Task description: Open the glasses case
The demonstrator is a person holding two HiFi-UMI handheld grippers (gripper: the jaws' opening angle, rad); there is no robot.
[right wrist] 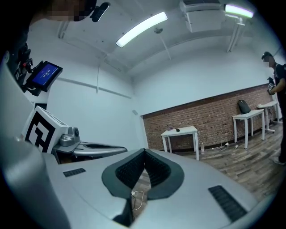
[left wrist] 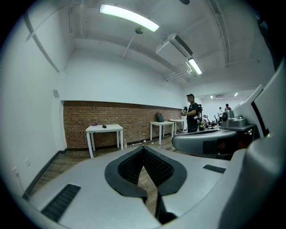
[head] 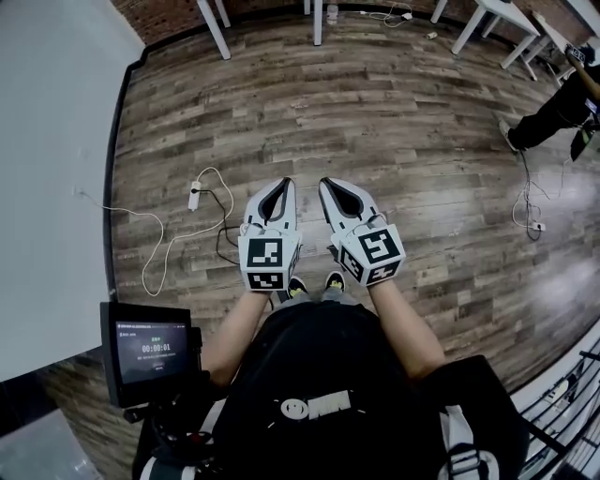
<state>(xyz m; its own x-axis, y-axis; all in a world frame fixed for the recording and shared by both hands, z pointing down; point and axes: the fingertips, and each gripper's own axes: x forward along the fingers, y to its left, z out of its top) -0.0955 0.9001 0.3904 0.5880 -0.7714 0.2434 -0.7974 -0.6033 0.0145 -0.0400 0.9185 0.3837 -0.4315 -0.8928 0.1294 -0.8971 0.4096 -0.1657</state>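
No glasses case shows for certain. A small dark object (left wrist: 104, 126) lies on a white table (left wrist: 105, 130) by the brick wall; the right gripper view shows the same small dark object (right wrist: 178, 130), too small to identify. My left gripper (head: 284, 182) and right gripper (head: 328, 182) are held side by side in front of my body, above the wooden floor, pointing forward. Both are shut with nothing between the pads, as the left gripper (left wrist: 143, 148) and the right gripper (right wrist: 145, 151) show in their own views.
A white power strip (head: 194, 195) with a trailing cable lies on the floor to the left. White table legs (head: 214, 28) stand at the far end. A person (head: 562, 108) stands at the right, near more cables (head: 530, 211). A small screen (head: 150, 352) hangs at my lower left.
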